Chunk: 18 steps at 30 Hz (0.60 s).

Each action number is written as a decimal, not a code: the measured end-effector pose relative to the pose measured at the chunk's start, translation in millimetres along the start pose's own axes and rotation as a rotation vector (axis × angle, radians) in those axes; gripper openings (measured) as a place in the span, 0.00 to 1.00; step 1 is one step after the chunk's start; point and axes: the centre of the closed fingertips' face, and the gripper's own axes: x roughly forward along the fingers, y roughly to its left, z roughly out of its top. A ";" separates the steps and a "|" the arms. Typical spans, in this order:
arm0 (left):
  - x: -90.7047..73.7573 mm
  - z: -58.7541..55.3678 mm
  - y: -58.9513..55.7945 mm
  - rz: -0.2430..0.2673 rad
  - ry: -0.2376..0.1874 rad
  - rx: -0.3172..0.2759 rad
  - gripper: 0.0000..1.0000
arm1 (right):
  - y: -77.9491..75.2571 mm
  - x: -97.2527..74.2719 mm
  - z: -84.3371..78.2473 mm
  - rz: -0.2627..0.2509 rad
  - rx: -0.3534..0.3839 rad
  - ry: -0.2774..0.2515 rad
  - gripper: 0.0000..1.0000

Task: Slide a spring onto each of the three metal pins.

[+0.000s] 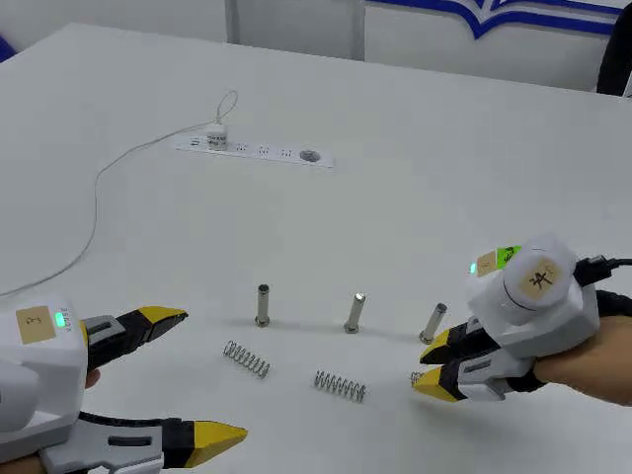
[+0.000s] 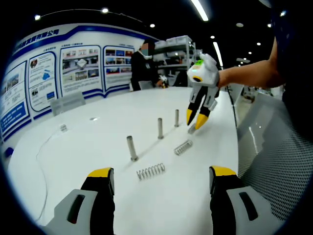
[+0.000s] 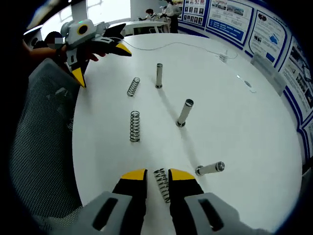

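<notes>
A white table (image 1: 444,197) carries three metal pins standing in a row. The left pin (image 1: 262,304) is at 9 o'clock of the middle pin (image 1: 355,312), and the right pin (image 1: 434,323) is at 3 o'clock of it. All three pins are bare.

Two springs lie flat on the table, apart from the pins. The left spring (image 1: 246,358) sits near the left pin, at about 6 o'clock of it. The middle spring (image 1: 340,385) sits at about 6 o'clock of the middle pin.

The right gripper (image 1: 427,370) is low over the table at about 6 o'clock of the right pin, near it, with its yellow tips pointing toward 9 o'clock. Its jaws are drawn close on either side of the third spring (image 3: 162,183), which lies lengthwise between them. I cannot tell whether they pinch the spring or only straddle it. In the head view one end of this spring pokes out past the tips.

The left gripper (image 1: 196,375) hovers at 9 o'clock of the left spring, well apart from it. It is released, with the jaws spread wide and nothing between them.

A power strip (image 1: 257,151) lies far off at 12 o'clock of the pins. Its cable (image 1: 99,188) trails away toward 8 o'clock.
</notes>
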 end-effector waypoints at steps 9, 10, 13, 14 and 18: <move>0.7 1.0 -0.8 -0.001 0.002 0.001 0.81 | 2.8 9.1 -4.2 0.054 -0.122 0.077 0.16; 0.6 1.2 -0.8 0.000 0.001 0.000 0.81 | 3.0 10.0 -5.6 0.059 -0.148 0.094 0.16; 0.2 0.7 -0.4 0.001 0.002 -0.001 0.81 | 3.2 11.7 -3.8 0.064 -0.161 0.099 0.15; -0.1 0.4 -0.2 0.002 0.002 -0.002 0.81 | 2.7 12.3 -3.1 0.068 -0.166 0.100 0.15; -1.0 -0.3 0.4 0.004 0.004 -0.004 0.81 | 1.3 15.9 -4.9 0.080 -0.198 0.126 0.13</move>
